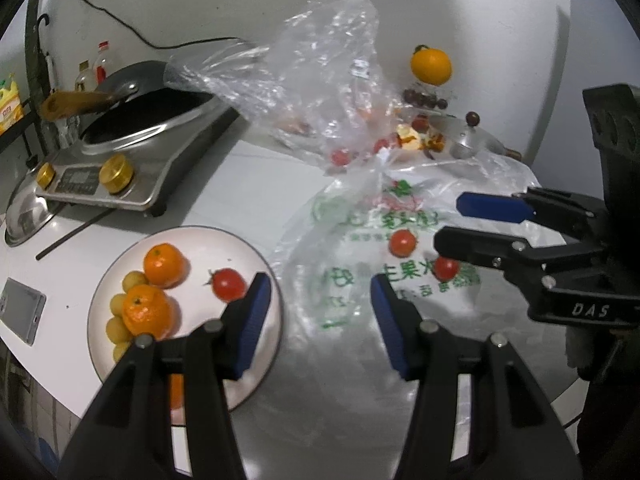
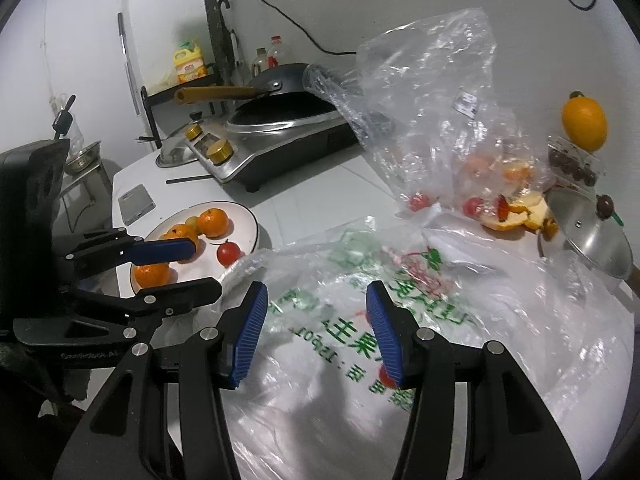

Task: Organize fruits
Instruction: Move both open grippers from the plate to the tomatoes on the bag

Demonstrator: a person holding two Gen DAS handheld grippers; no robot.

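A white plate [image 1: 264, 264] holds two oranges [image 1: 164, 265], several small yellow fruits [image 1: 118, 330] and one cherry tomato [image 1: 228, 283]. My left gripper [image 1: 322, 312] hangs open just right of the plate's rim with nothing between its blue pads. Two cherry tomatoes [image 1: 402, 242] lie on a flat plastic bag with green print [image 1: 360, 280]. My right gripper [image 1: 450, 222] hovers open beside them. In the right wrist view my right gripper [image 2: 316, 320] is over the printed bag [image 2: 344, 332], with a tomato [image 2: 385, 377] partly hidden behind its right pad. The left gripper [image 2: 204, 267] is at the plate [image 2: 250, 216].
A crumpled clear bag [image 1: 320, 68] with more tomatoes and orange peel stands behind. An orange [image 1: 431, 66] sits on a box of dark fruit at the back. A steel pot lid [image 2: 588, 236], a cooker with a wok [image 1: 132, 148], a phone [image 1: 22, 310] and a chopstick [image 1: 72, 236] ring the counter.
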